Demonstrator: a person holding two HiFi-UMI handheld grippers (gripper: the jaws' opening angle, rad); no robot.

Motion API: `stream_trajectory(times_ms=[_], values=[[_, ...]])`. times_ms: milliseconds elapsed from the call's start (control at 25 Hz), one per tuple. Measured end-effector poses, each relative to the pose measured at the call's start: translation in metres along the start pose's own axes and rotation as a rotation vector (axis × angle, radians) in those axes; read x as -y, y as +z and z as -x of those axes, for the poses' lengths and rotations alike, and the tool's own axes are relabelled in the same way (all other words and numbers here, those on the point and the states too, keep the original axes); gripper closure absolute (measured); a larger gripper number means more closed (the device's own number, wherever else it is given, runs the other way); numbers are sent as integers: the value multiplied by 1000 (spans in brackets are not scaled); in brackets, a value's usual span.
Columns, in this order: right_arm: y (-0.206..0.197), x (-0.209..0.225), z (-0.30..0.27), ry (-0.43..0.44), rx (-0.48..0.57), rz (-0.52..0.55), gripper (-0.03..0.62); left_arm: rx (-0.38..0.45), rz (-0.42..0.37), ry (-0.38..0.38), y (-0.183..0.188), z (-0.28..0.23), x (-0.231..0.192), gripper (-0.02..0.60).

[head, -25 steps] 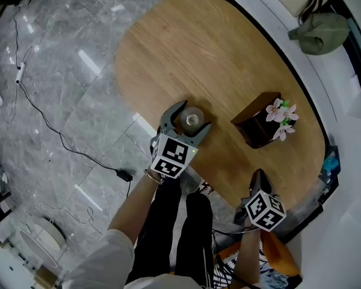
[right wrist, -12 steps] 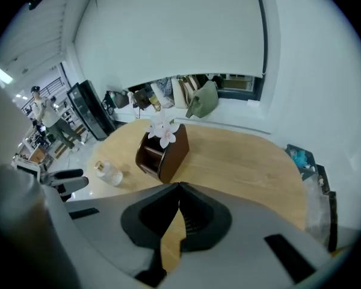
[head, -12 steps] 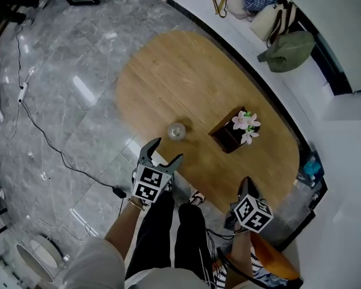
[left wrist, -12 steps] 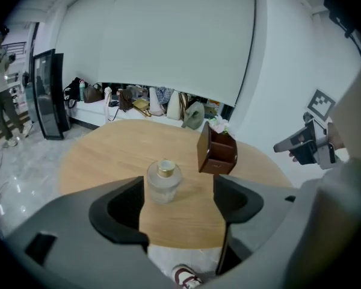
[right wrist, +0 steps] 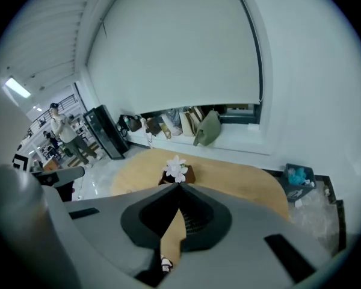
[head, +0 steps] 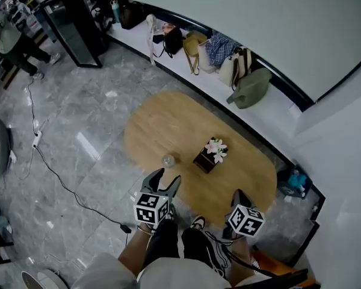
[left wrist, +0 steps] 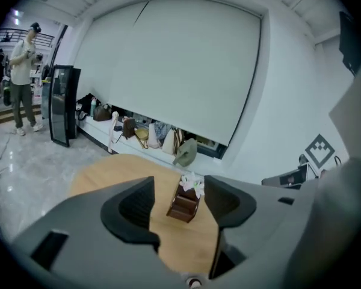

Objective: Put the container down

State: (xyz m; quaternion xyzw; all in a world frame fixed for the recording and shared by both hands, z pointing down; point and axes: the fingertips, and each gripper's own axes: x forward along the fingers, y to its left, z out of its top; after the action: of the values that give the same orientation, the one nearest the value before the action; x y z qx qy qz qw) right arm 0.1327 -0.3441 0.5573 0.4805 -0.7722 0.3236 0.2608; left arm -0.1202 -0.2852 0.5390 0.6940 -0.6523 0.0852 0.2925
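Observation:
The container (head: pixel 168 160), a small clear round pot, stands by itself on the oval wooden table (head: pixel 162 125) near its front edge. My left gripper (head: pixel 167 177) hangs above the table's near edge, well apart from the container; it is open, its jaws have just been closing, and nothing is between them. In the left gripper view only the brown flower box (left wrist: pixel 185 200) shows through the gap. My right gripper (head: pixel 237 194) is to the right, shut and empty, its tips meeting (right wrist: pixel 179 186). Neither gripper view shows the container.
A brown box with white flowers (head: pixel 209 155) stands mid-table. Several bags (head: pixel 228 65) lie on the white ledge behind the table. A black cabinet (head: pixel 72 23) and a person (head: pixel 12 41) are at the far left. A cable (head: pixel 60 179) crosses the grey floor.
Both grippers and the head camera have risen high above the table. The left gripper has drawn back from the container, which stays where it stood on the table.

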Motion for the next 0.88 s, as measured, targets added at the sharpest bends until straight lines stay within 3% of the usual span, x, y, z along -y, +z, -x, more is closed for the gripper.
stream_trajectory(times_ms=[200, 400, 640, 880], values=[[49, -14, 54, 71, 94, 54, 571, 100, 24, 62, 63, 61, 37, 421], [81, -25, 86, 131, 162, 77, 571, 174, 31, 131, 95, 102, 64, 556], [94, -26, 121, 156, 200, 96, 571, 204, 7, 191, 114, 132, 82, 574], [96, -30, 160, 113, 265, 87, 571, 211, 5, 172, 123, 154, 76, 574]])
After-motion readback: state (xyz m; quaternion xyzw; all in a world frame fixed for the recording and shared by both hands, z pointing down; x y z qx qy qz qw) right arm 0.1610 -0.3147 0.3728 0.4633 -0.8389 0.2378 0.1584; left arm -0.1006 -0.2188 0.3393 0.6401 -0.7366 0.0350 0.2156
